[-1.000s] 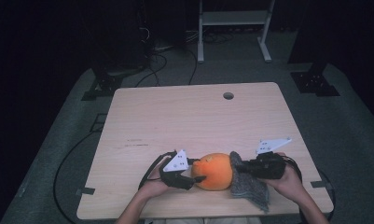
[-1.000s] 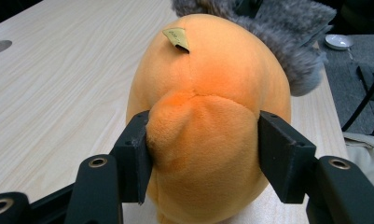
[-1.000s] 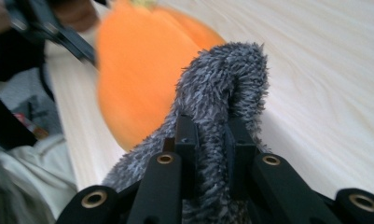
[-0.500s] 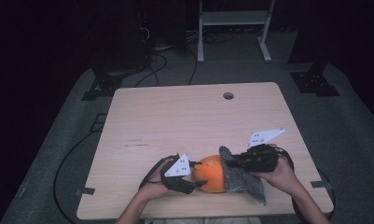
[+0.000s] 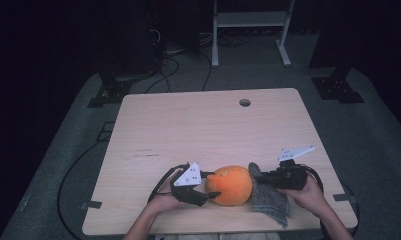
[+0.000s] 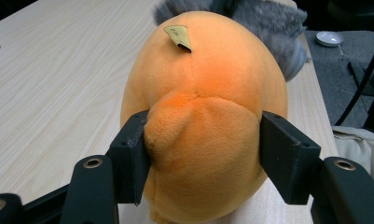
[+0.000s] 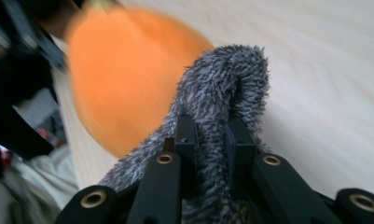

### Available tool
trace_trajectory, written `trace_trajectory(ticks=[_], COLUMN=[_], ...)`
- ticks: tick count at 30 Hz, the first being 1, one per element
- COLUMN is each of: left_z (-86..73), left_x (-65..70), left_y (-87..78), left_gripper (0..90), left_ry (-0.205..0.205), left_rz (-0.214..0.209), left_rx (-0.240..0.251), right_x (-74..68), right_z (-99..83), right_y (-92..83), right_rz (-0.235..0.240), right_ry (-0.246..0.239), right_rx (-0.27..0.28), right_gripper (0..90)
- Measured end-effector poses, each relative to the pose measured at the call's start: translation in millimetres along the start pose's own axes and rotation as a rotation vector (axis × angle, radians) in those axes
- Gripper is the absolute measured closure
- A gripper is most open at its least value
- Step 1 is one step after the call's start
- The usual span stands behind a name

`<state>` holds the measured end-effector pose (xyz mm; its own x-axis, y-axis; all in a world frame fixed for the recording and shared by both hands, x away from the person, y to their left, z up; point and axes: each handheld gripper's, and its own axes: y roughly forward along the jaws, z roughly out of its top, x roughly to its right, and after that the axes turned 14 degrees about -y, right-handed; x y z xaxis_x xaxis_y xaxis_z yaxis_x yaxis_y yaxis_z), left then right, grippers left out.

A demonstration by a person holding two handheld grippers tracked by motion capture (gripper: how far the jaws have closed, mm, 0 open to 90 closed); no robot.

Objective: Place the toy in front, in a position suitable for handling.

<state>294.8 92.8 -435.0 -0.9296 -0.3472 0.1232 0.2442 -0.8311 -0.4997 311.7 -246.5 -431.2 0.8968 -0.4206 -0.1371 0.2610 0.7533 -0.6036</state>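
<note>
Counting one orange plush [image 5: 231, 185], one grey cloth [image 5: 269, 200], two tongs

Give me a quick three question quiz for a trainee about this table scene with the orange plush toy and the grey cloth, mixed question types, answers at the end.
1. True or false: the right gripper is shut on a fold of the grey fuzzy cloth.
2. Which part of the orange plush toy sits between the left gripper's jaws? A) its yellow tag B) a rounded bulge at its near end C) nothing
3. In the high view, on which side of the plush toy does the cloth lie?

Key
1. True.
2. B; the left jaws have just been opening, with the bulge between them.
3. On its right, touching it, near the table's front edge.
</note>
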Motion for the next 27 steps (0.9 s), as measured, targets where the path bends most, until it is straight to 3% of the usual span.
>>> trace_trajectory(ticks=[2,5,11,15,21,27], left_z=[0.0,-0.1,1.4,0.1,-0.4,2.7], left_x=[-0.8,-1.2,1.6,1.5,0.9,1.0], left_y=[-0.1,0.4,2.5,1.1,0.5,2.4], left_gripper=[38.5,38.3,38.1,38.1,38.1,38.1], left_ry=[-0.003,-0.006,0.003,0.007,0.005,-0.013], left_rz=[-0.001,-0.006,-0.007,-0.007,-0.005,0.002], left_rx=[0.000,0.003,0.003,0.000,0.002,0.008], right_x=[0.1,-4.0,-18.8,-22.7,-13.2,-10.8], right_z=[-5.8,0.1,39.8,56.7,40.2,11.6], right_y=[-1.0,-9.2,-16.9,-4.8,3.6,-4.8], right_rz=[-0.012,-0.022,-0.025,-0.029,-0.020,-0.065], right_ry=[0.003,-0.019,-0.115,-0.154,-0.096,-0.056], right_rx=[-0.031,-0.013,0.063,0.052,0.052,-0.028], right_gripper=[77.6,77.6,77.3,77.1,77.2,77.2])
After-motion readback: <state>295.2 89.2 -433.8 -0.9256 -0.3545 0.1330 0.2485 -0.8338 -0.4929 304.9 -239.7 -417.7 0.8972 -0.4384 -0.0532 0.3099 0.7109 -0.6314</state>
